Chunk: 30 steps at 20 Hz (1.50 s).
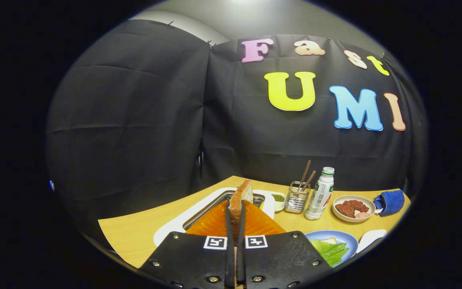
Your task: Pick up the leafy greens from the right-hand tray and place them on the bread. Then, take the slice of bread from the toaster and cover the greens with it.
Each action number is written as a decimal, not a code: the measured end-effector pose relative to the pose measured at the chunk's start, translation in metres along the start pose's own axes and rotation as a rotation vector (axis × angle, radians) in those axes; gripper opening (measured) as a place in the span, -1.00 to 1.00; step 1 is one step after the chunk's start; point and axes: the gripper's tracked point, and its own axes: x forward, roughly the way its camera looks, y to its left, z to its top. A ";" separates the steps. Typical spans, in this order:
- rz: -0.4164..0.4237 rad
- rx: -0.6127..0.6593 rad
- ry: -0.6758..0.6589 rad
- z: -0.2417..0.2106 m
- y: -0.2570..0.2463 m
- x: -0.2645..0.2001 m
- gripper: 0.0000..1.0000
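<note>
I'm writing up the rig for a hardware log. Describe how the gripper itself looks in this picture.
The gripper has two broad black plates side by side, fastened with shiny round screws along their edges. Each plate carries a small square black-and-white marker near its inner top corner. Two thin, straight fingers run forward between the plates, close together and parallel. No cables or sleeve are visible.

The one camera rides on the hand-held gripper [235, 224] and looks forward along its two fingers [228, 241], which stand close together at the bottom of the view. It sits low and near above the worktop [134, 233], facing level toward the cloth wall [134, 120], just behind the toaster [211, 206], its fisheye bending the worktop's edges.
</note>
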 end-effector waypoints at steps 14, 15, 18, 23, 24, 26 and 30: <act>0.001 0.032 -0.114 0.076 -0.026 -0.049 -0.96; -0.011 0.036 -0.104 0.073 -0.035 -0.056 -0.95; -0.046 0.060 -0.097 0.060 -0.060 -0.072 -0.95; -0.132 0.040 -0.086 0.042 -0.106 -0.090 -0.96; -0.143 0.041 -0.077 0.036 -0.114 -0.092 -0.96; -0.159 0.043 -0.057 0.024 -0.128 -0.095 -0.95; -0.176 0.080 -0.035 0.006 -0.148 -0.097 -0.95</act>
